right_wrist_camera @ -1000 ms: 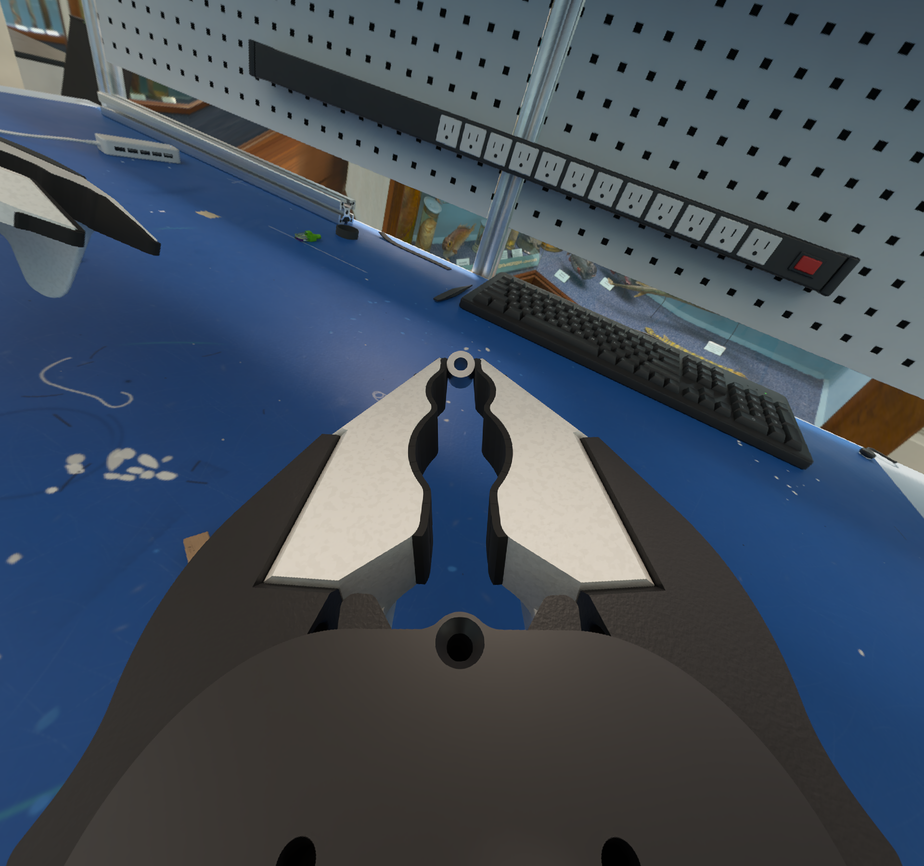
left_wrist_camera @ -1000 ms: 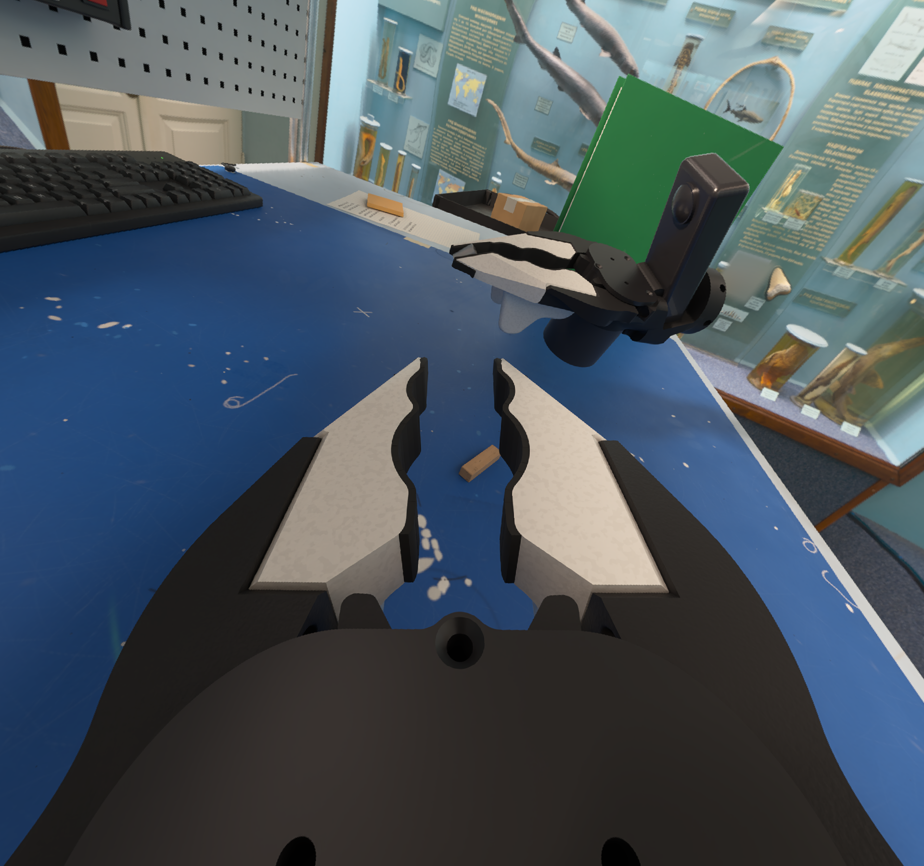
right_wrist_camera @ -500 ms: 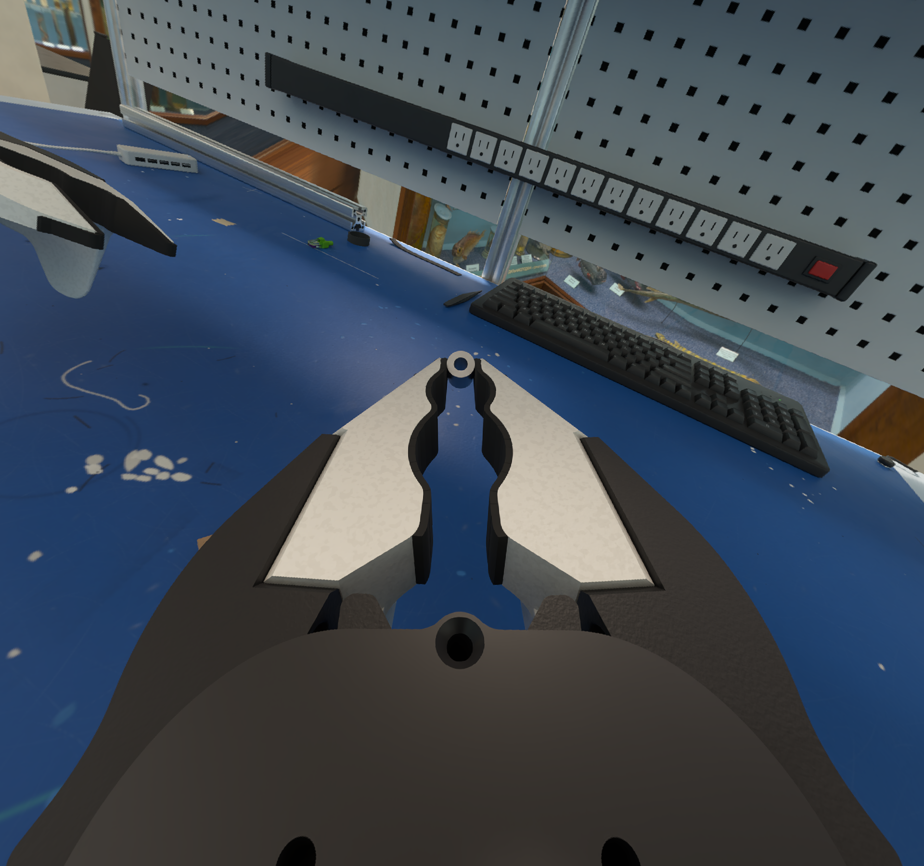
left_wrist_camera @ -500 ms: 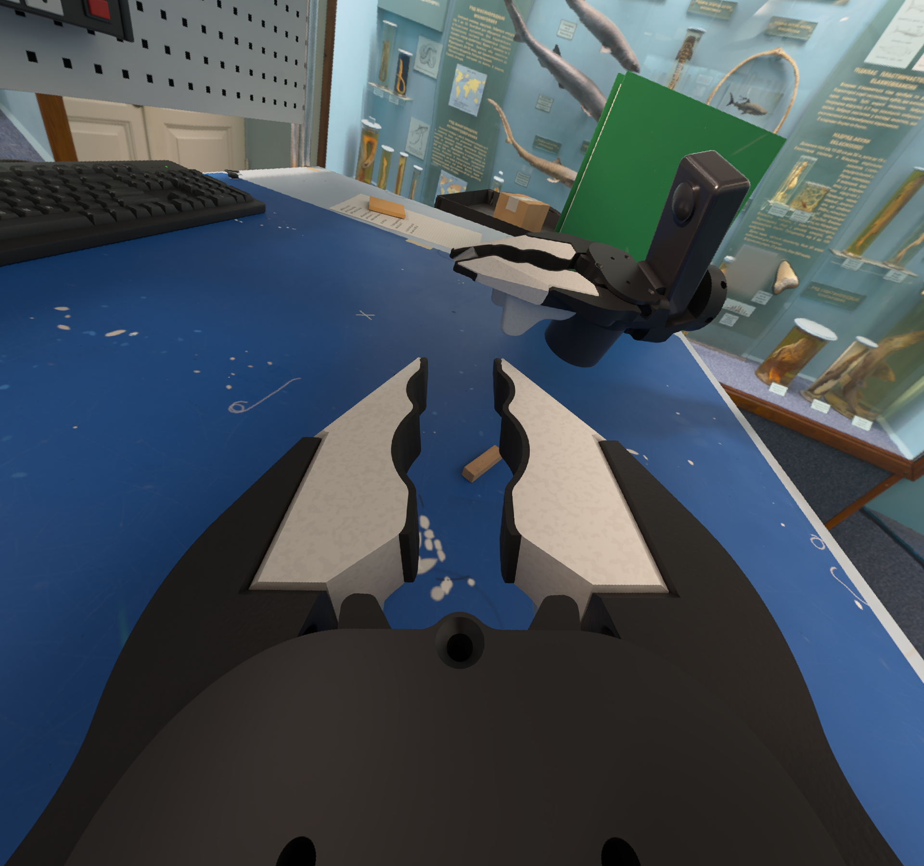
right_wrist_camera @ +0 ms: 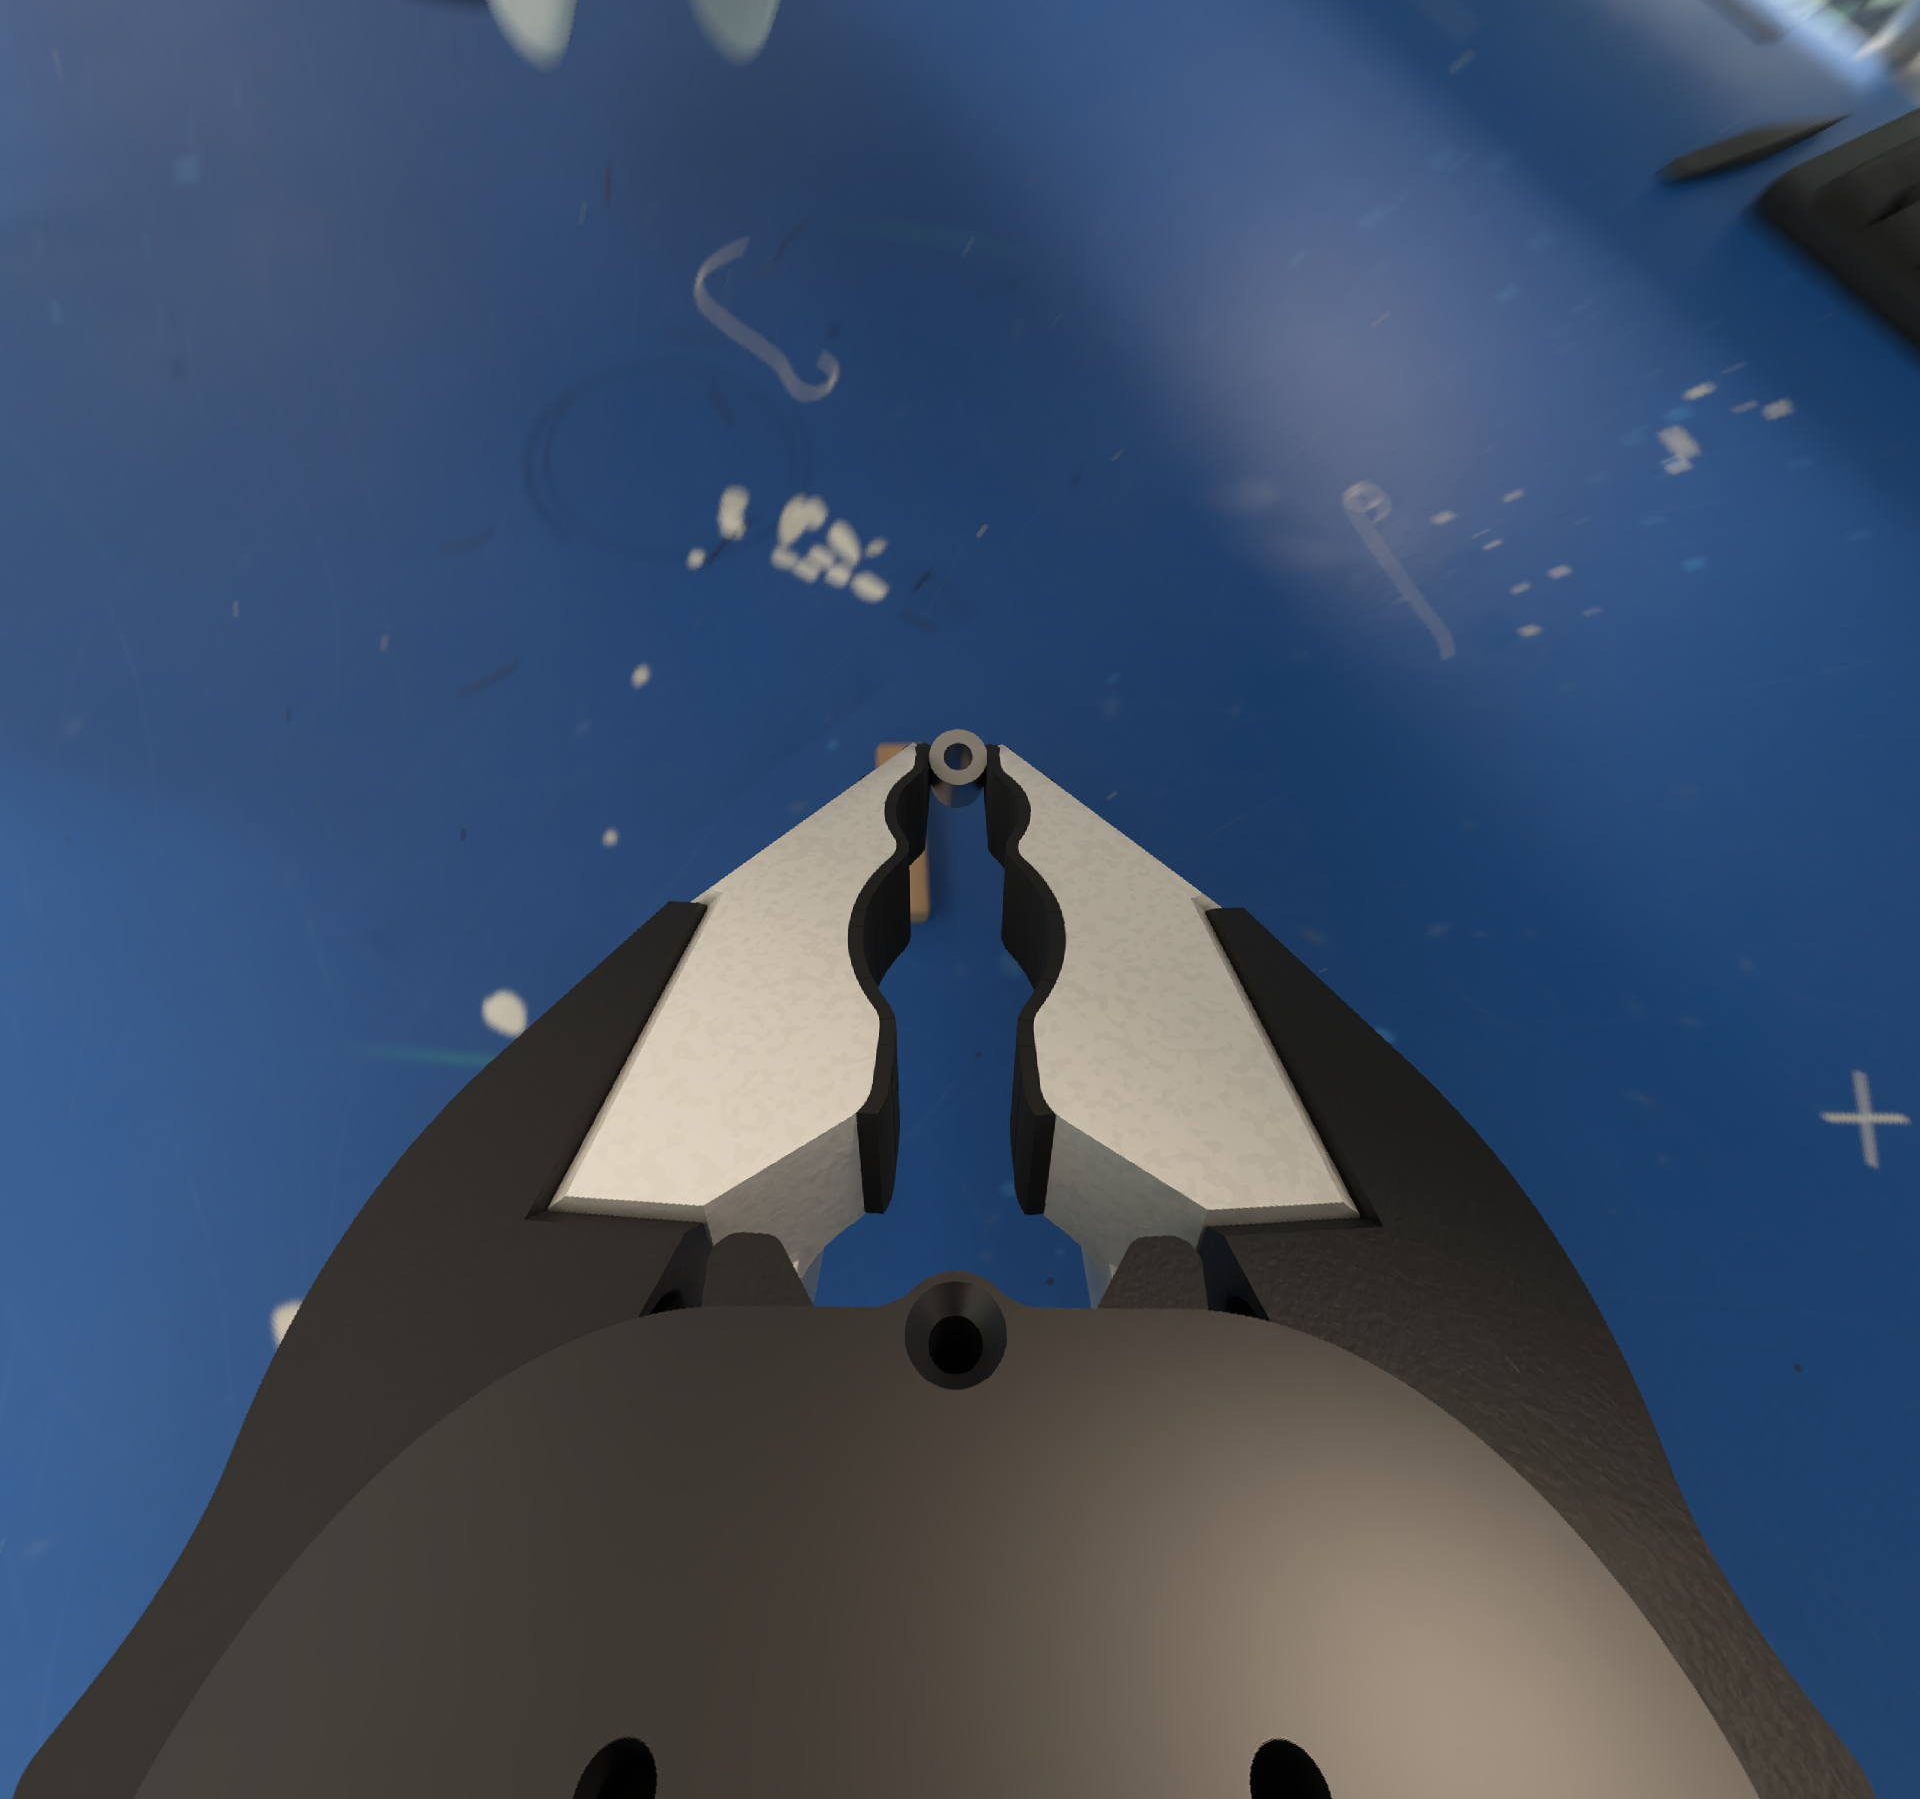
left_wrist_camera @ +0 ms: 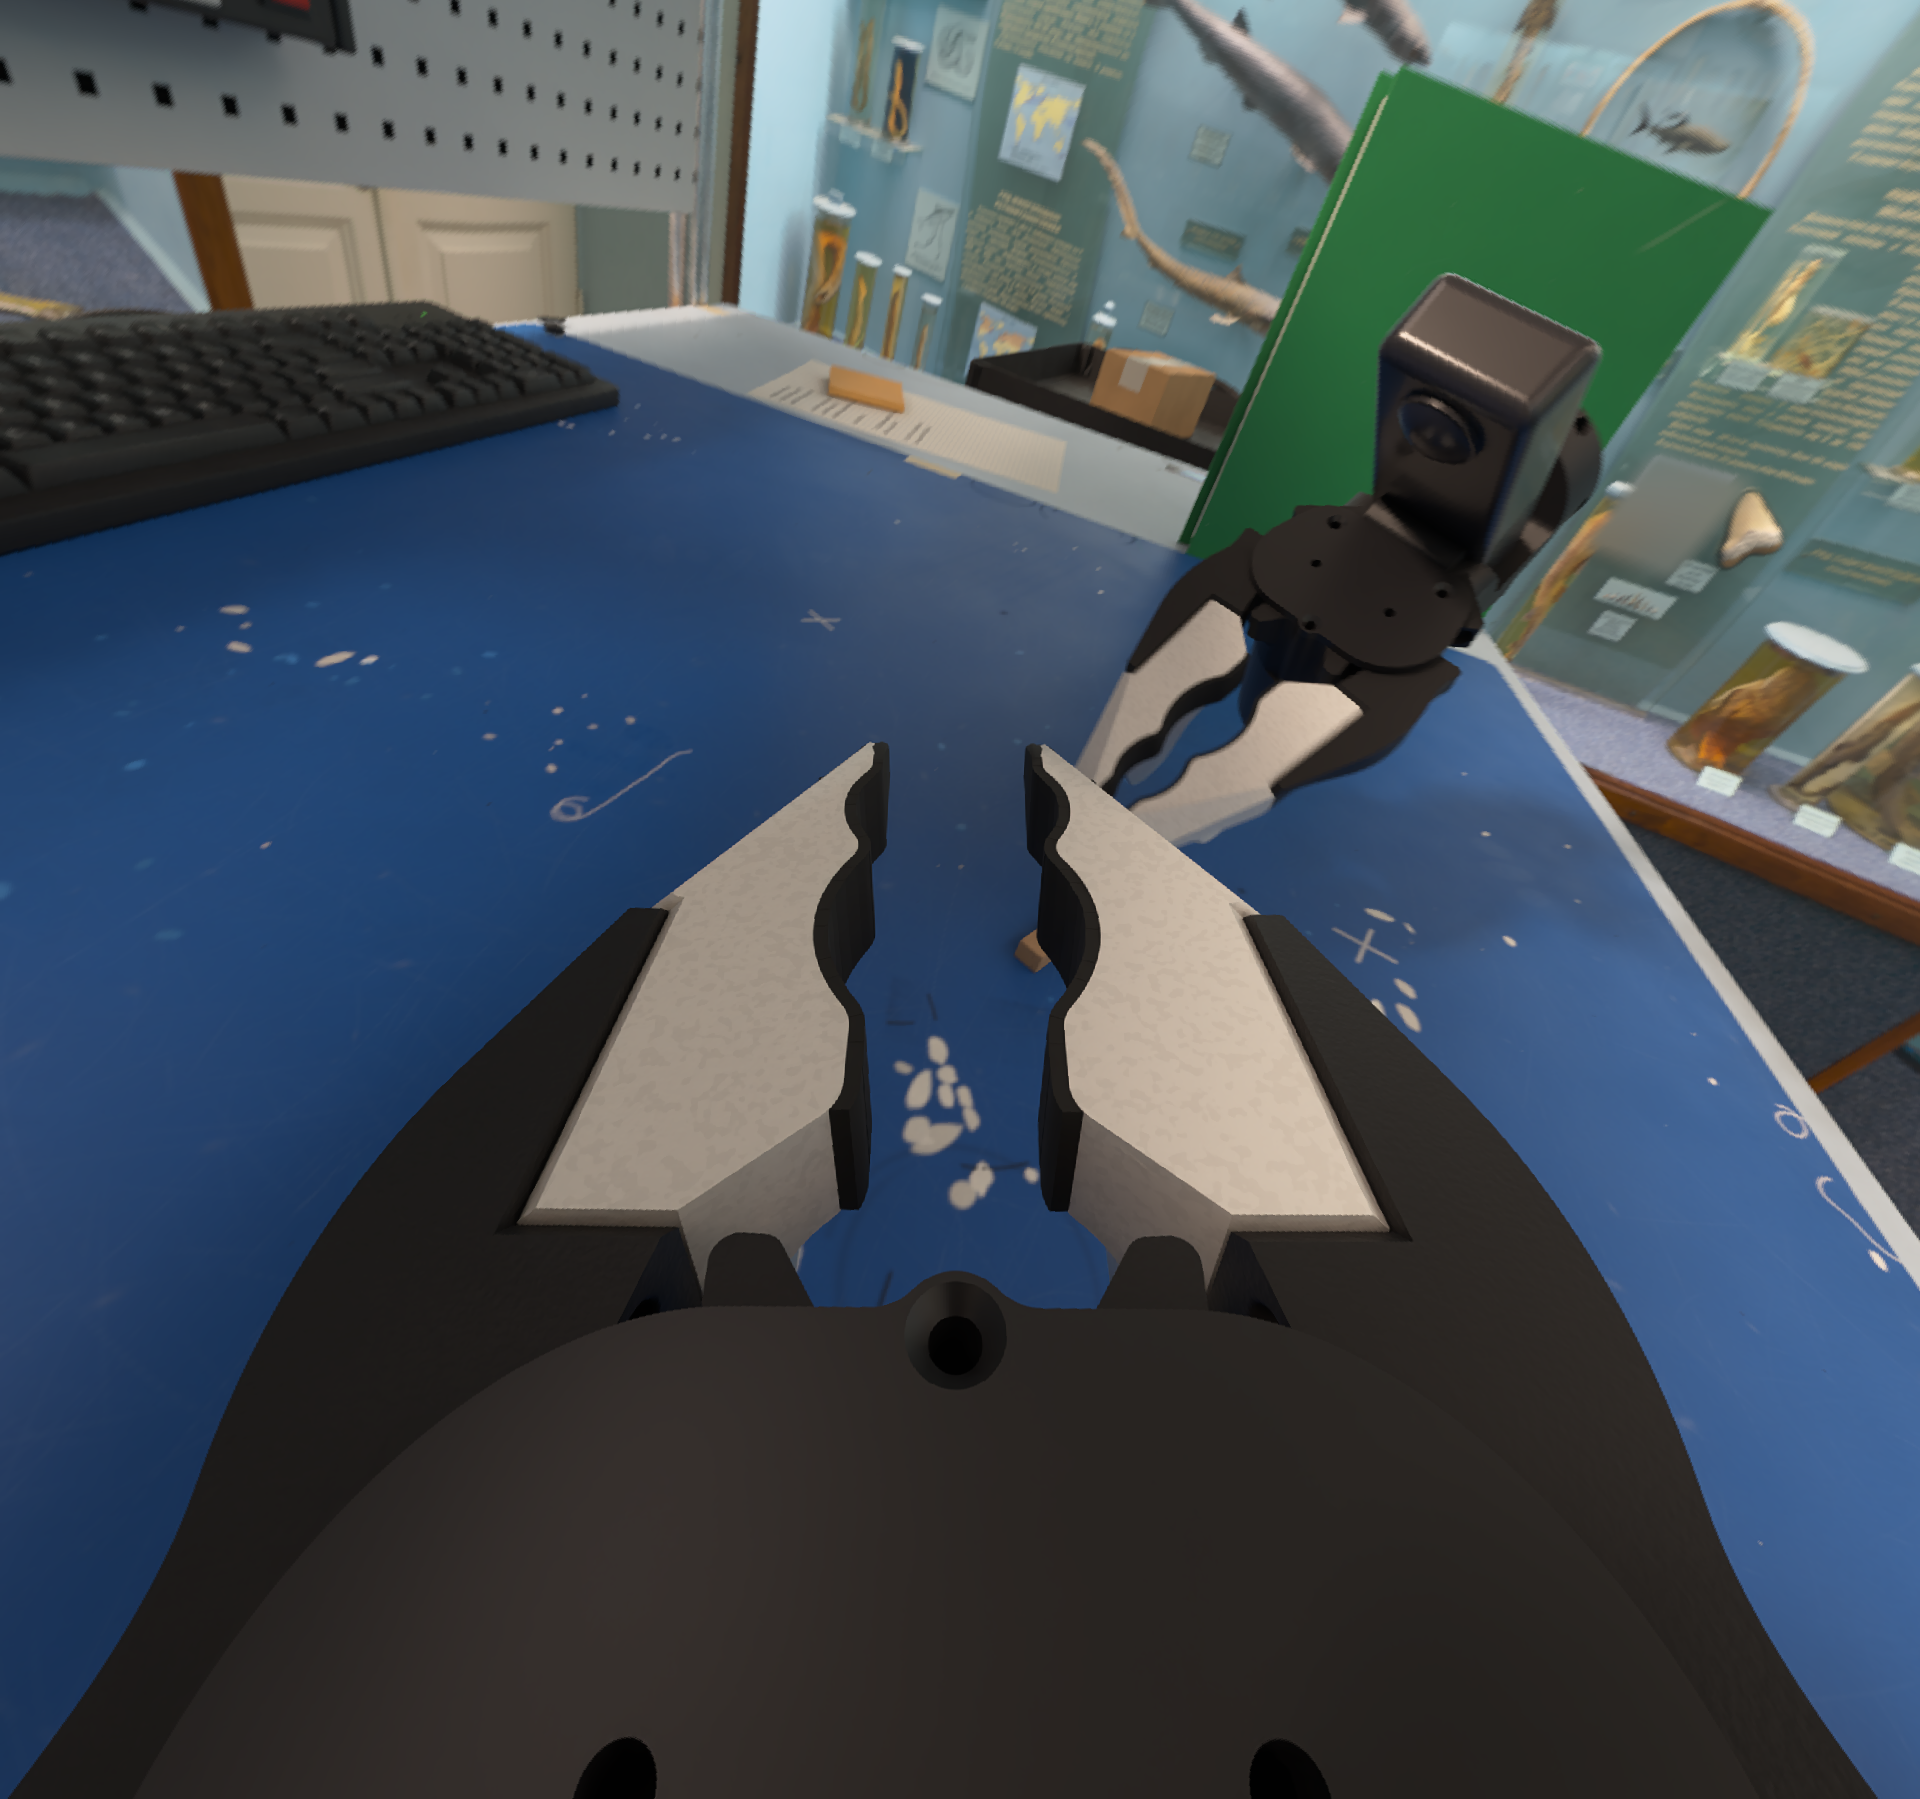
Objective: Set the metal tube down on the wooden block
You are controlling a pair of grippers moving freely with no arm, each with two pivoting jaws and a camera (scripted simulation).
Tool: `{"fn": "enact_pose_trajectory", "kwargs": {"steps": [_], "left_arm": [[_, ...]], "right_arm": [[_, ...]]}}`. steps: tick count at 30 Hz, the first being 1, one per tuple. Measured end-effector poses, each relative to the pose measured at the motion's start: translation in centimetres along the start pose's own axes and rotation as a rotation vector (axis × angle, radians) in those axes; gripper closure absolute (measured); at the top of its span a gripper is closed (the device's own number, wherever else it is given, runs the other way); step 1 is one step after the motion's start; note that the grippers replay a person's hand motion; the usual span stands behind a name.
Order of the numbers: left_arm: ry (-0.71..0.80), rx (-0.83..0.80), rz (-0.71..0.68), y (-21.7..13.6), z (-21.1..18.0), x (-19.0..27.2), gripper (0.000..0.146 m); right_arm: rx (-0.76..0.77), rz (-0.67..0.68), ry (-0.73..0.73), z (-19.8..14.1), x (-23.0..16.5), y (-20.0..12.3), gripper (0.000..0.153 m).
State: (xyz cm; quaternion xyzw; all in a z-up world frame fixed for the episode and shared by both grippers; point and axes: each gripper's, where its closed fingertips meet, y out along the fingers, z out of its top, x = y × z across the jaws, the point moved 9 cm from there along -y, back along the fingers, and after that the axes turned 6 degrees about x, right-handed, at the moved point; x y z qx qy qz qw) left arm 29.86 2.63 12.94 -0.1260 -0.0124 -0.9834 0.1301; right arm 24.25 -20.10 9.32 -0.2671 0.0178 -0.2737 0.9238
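Your right tongs (right_wrist_camera: 957, 762) grip the metal tube (right_wrist_camera: 957, 757) end-on between their tips, pointing down at the blue bench (right_wrist_camera: 1351, 814). The wooden block (right_wrist_camera: 918, 892) lies on the bench directly beneath, partly hidden by the left finger. Your left tongs (left_wrist_camera: 956, 762) hang open and empty nearby.
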Motion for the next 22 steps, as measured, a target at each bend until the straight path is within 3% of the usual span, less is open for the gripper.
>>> {"fn": "enact_pose_trajectory", "kwargs": {"steps": [7, 9, 14, 18, 22], "left_arm": [[-0.028, -0.013, 0.04, -0.3, 0.0, -1.0, 0.121], [-0.029, -0.005, 0.047, -0.5, 0.1, -1.3, 0.121], [-0.04, 0.042, 0.089, -1.5, 0.8, -2.7, 0.121], [-0.082, 0.091, 0.12, -2.4, 1.4, -4.1, 0.121], [-0.173, 0.132, 0.102, -2.9, 1.4, -5.0, 0.12]], "right_arm": [[-0.123, 0.067, -0.03, -0.9, -0.6, 1.4, 0.143], [-0.115, 0.071, -0.032, -0.9, -0.5, 1.4, 0.143], [0.003, 0.069, 0.069, 0.7, 0.9, -0.8, 0.124], [0.019, -0.12, 0.169, 4.1, 6.3, -2.2, 0.123], [-0.101, -0.388, 0.27, 4.5, 14.2, 1.4, 0.114]]}}
